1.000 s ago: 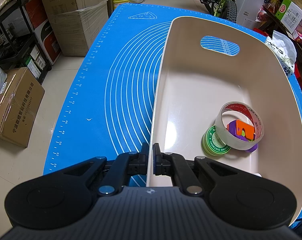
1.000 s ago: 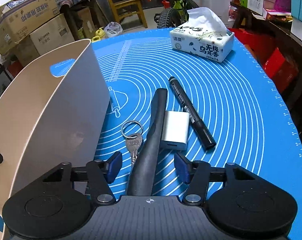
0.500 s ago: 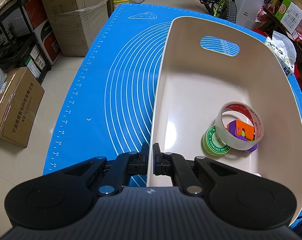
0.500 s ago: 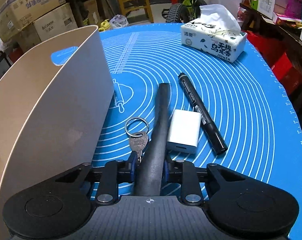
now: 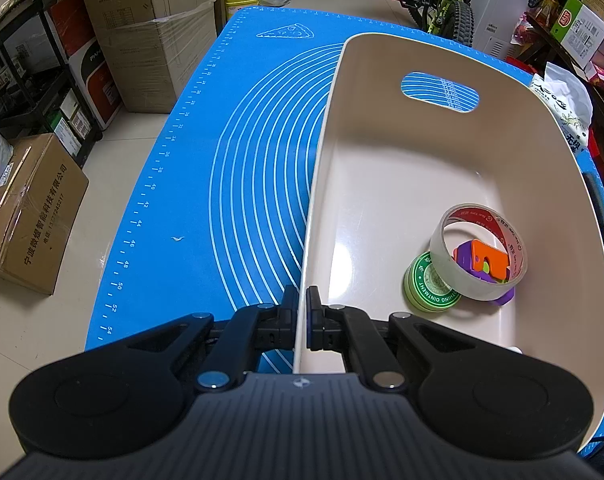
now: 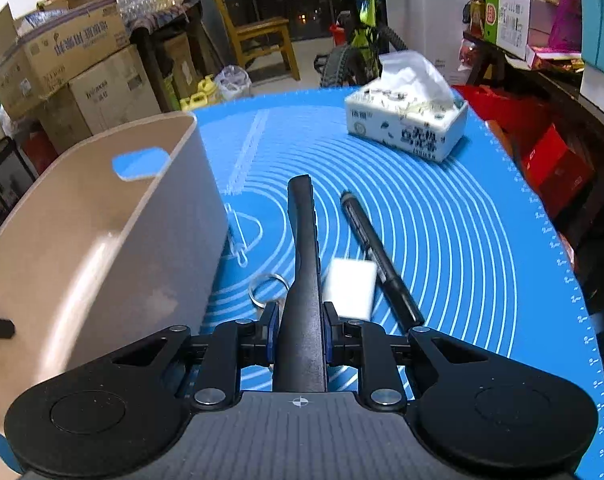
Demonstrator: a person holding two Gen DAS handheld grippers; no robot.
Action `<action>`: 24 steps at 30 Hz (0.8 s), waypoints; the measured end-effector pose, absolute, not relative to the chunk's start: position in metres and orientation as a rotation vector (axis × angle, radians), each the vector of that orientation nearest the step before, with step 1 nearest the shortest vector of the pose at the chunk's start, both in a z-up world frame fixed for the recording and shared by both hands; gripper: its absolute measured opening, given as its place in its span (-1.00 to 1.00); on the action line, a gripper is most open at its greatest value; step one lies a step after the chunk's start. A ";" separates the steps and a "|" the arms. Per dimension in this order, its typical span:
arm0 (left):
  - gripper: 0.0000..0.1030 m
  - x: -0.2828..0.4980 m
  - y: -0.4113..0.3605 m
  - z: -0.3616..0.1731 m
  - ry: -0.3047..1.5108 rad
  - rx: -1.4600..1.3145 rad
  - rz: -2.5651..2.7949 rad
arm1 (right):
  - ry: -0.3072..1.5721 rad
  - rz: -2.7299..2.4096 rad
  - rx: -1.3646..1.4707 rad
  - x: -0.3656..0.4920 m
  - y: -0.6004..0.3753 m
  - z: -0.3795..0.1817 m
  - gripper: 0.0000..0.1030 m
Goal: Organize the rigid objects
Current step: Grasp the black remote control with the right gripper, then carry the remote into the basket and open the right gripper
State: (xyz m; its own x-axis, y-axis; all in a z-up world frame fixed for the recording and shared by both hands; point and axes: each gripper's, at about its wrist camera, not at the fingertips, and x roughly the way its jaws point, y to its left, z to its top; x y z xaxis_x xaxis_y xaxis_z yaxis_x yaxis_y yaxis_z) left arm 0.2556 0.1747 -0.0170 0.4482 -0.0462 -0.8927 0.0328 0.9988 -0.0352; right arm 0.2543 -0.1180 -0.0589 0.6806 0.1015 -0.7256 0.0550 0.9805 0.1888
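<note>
My left gripper (image 5: 302, 312) is shut on the near wall of a beige bin (image 5: 382, 184) that stands on the blue mat. In the bin lie a clear tape roll (image 5: 442, 256), a green tin (image 5: 422, 284) and an orange and purple toy (image 5: 488, 260). My right gripper (image 6: 299, 332) is shut on a long black handle (image 6: 304, 240) and holds it above the mat, right of the bin (image 6: 81, 232). Below it lie a key ring (image 6: 267, 288), a white block (image 6: 350, 292) and a black marker (image 6: 378, 256).
A tissue pack (image 6: 408, 128) stands at the far right of the blue mat (image 6: 462, 220). Cardboard boxes (image 5: 33, 212), shelves, a chair and a bicycle (image 5: 442, 4) surround the table. The mat's right edge is near the marker.
My right gripper closed on the black handle and has lifted it off the mat. My left gripper has kept its hold on the bin wall.
</note>
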 end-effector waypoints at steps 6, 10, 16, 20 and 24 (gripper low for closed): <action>-0.89 0.256 0.175 -0.017 1.105 -0.013 -0.049 | 0.751 0.048 0.215 0.252 -0.115 -0.028 -0.40; -0.89 0.256 0.175 -0.017 1.105 -0.014 -0.050 | 0.694 0.072 0.201 0.251 -0.111 -0.005 -0.40; -0.90 0.255 0.175 -0.017 1.104 -0.013 -0.049 | 0.626 0.109 0.187 0.255 -0.096 0.027 -0.40; -0.90 0.255 0.175 -0.018 1.104 -0.010 -0.049 | 0.595 0.153 0.177 0.261 -0.079 0.042 -0.40; -0.90 0.255 0.175 -0.018 1.104 -0.010 -0.050 | 0.589 0.200 0.155 0.271 -0.057 0.048 -0.40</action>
State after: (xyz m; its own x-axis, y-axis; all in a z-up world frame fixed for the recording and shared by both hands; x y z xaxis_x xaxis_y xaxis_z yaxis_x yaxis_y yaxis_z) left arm 0.2552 0.1750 -0.0177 0.4492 -0.0451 -0.8923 0.0351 0.9988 -0.0328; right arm 0.2711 -0.0575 0.0483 0.8134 0.2304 -0.5342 -0.1421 0.9691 0.2015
